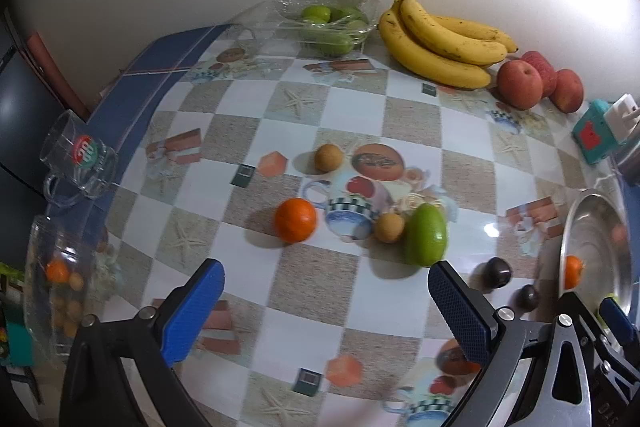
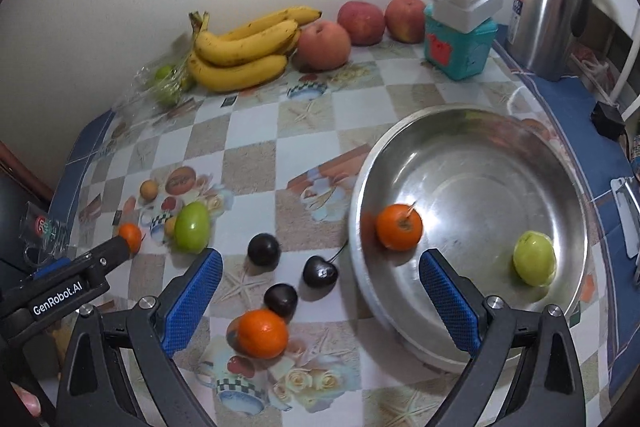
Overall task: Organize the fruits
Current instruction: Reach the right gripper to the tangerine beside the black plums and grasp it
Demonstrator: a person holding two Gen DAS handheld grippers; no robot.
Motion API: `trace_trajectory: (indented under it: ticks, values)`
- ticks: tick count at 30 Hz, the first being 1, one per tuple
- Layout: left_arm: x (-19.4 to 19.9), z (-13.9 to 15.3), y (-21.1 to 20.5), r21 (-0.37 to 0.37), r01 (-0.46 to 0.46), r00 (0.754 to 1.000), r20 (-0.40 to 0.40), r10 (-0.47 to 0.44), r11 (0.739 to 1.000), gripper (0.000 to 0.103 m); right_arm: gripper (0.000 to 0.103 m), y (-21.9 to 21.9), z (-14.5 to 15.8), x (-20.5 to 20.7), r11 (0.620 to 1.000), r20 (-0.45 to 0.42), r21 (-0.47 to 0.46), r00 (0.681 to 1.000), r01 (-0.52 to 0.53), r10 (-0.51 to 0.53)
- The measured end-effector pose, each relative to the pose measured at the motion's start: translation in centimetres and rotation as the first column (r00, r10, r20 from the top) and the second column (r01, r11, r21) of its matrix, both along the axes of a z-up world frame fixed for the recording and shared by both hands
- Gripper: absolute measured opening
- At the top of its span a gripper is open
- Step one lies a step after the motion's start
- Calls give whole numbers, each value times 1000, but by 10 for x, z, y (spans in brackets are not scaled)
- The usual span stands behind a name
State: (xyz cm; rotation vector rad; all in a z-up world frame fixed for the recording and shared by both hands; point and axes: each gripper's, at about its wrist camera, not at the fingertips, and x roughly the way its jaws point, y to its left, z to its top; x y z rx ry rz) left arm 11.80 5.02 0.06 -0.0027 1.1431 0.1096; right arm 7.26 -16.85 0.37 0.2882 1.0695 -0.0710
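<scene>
Both grippers hang wide open above the table, nothing between the fingers — the left gripper faces the loose fruit, the right gripper sits by the near rim of the steel bowl.

In the bowl: one orange at the left side and a pale green fruit at the right, well apart. The rest of it is bare metal.

Out on the table, a second orange lies nearest the right gripper, with three dark plums just beyond it, left of the bowl. Farther left — a green mango, a third orange and two small tan fruits. Bananas and apples line the far wall.

The oranges look firm, round and light; they would likely roll, so a grip across the widest part seems safest. The plums look smooth and glossy, probably slippery and easily bruised — gentle pressure.

A clear tray at the far wall holds green fruits; a glass jar at the near left seems to hold small fruits, blurred.
</scene>
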Motion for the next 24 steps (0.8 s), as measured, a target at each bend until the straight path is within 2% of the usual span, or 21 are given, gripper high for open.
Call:
trace_trajectory:
  ticks: [10, 19, 21, 22, 24]
  values:
    - [2, -8, 11, -15, -13, 999, -42, 12, 1000, 103, 99, 27, -18, 0, 998, -113, 36, 992, -57, 61]
    - [7, -40, -3, 10, 28, 991, -135, -26, 1000, 103, 97, 36, -38, -1, 997, -202, 59, 977, -56, 67]
    - [8, -48, -5, 12, 32, 987, -157, -29, 999, 103, 90, 38, -42, -1, 996, -217, 65, 974, -58, 71]
    - [8, -50, -6, 14, 31, 986, -162, -29, 999, 103, 84, 39, -45, -1, 996, -229, 69, 970, -64, 78]
    - [9, -54, -6, 12, 30, 985, -170, -28, 999, 103, 81, 42, -50, 0, 994, -246, 79, 965, -73, 90]
